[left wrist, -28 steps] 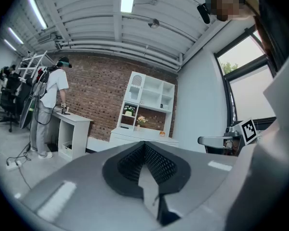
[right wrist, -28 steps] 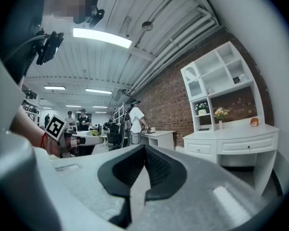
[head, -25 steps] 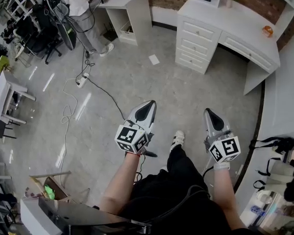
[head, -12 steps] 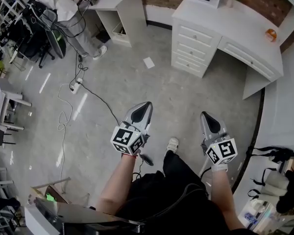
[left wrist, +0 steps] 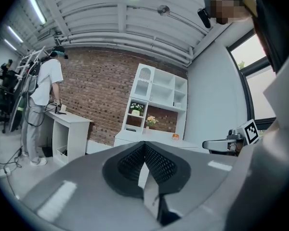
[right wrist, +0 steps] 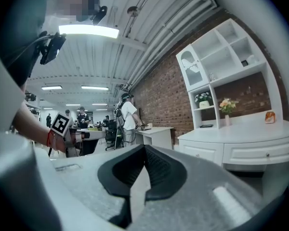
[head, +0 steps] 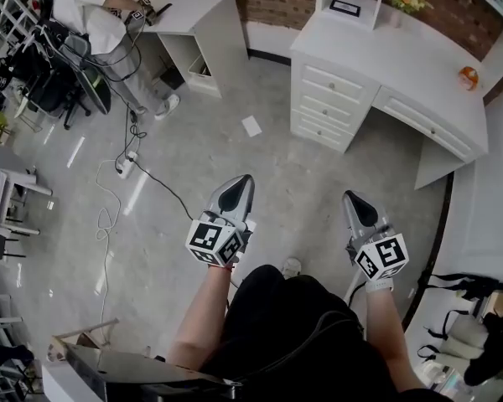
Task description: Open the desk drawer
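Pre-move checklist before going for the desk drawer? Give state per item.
1. Left tool empty, jaws together: ok.
2. Right tool empty, jaws together: ok.
3. Drawers all shut at the start: ok.
4. Desk within reach: not ok, both tools are well short of it.
5. Path free: not ok, a paper scrap lies ahead of the left tool; the cable runs off to its left.
6. Jaws opened for a handle: not ok.

Bright, even light from ceiling tubes. Pale glare streaks on floor, left side. Shadows faint. Gripper views: heavy fisheye bending, dark corners, nearest foreground soft.
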Tool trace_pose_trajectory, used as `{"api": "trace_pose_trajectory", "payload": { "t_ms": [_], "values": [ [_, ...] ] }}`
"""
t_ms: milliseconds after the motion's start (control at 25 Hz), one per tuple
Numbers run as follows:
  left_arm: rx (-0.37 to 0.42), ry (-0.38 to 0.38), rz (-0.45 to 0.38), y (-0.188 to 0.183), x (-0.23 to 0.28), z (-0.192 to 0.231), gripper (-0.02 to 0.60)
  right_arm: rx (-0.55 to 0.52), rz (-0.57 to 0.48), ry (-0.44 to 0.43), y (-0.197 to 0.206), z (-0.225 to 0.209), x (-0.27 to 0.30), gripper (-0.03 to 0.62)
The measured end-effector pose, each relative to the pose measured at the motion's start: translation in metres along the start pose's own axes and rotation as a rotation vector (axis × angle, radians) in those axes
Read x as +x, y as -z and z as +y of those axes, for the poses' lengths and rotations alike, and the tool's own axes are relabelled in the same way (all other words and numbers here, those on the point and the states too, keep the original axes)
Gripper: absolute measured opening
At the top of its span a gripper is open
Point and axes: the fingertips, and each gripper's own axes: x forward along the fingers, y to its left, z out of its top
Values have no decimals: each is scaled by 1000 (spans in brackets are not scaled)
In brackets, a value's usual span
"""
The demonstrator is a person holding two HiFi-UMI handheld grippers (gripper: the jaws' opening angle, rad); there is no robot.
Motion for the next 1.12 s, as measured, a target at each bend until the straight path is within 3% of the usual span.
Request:
{"api": "trace_pose_trajectory", "payload": {
  "t_ms": [600,1120],
  "values": [
    [3,20,47,4,47,2,3,34,11,8,3,-28,23,3],
    [-13,125,87,4,154,56,3,70,38,87,4,-83,111,3]
  ]
}}
